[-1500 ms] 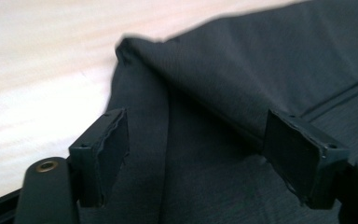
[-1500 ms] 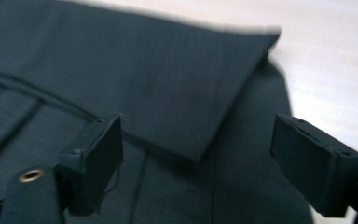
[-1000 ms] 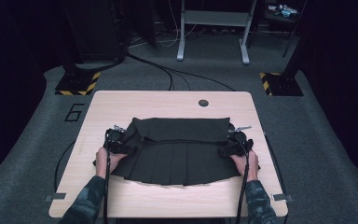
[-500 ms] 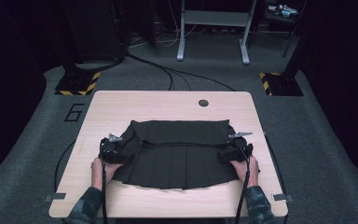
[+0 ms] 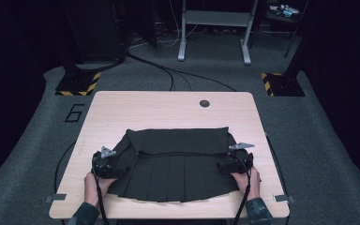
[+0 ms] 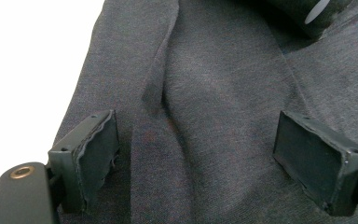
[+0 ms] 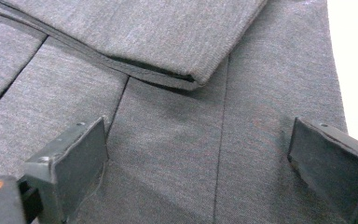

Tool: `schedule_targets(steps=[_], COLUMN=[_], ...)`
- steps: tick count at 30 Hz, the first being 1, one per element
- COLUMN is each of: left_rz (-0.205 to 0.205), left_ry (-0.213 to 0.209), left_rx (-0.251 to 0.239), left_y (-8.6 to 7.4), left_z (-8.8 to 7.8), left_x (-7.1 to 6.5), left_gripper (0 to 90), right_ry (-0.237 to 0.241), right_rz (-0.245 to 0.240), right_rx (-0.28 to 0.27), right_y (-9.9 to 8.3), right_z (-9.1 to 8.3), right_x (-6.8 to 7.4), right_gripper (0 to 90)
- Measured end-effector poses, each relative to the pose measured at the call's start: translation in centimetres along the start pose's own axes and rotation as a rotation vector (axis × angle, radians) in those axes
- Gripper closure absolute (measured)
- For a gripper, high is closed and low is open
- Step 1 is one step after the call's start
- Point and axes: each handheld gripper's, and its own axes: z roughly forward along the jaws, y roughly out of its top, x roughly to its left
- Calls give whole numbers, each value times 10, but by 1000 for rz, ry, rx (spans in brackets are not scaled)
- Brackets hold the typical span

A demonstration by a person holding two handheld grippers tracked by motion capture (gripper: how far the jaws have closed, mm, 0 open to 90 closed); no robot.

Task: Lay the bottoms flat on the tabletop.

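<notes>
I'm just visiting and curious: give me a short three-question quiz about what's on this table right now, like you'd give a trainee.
1. True or false: the dark pleated skirt has its top part folded down over the pleats.
2. The left gripper and right gripper have their jaws: A) clamped on cloth, B) spread open above the cloth, C) holding a cable.
3. What small round thing is set in the table near its far edge?

Key: 1 true. 2 B. 3 a dark round cable hole.

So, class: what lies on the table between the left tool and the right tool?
In the high view, the dark pleated skirt spans the stretch between the left tool and the right tool.
</notes>
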Motion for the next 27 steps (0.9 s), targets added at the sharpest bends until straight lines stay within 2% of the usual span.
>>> schedule_targets(steps=[4, 5, 9, 15, 18, 20, 25, 27], left_rz=[3, 0, -1, 2, -9, -11, 14, 15], left_ry=[-3, 5, 4, -2, -19, -16, -33, -28], left_rx=[2, -12, -13, 5, 30, 21, 6, -3], left_y=[-8, -11, -17, -23, -21, -18, 0, 9], left_z=[-7, -9, -15, -22, -23, -25, -32, -31], left_x=[-2, -4, -7, -8, -7, -9, -13, -18], left_gripper=[137, 137, 137, 137, 104, 90, 69, 43], right_ry=[6, 8, 12, 21, 27, 28, 38, 42], right_rz=[-11, -19, -15, -20, -29, -36, -19, -14], right_rx=[-7, -9, -18, -13, -6, -2, -18, -31], right_y=[-8, -10, -18, -23, -22, -20, -13, -8], right_z=[-6, -8, -13, -17, -17, -18, -24, -27], right_x=[6, 7, 12, 16, 15, 14, 12, 10], right_gripper=[42, 42, 42, 42, 40, 37, 23, 20])
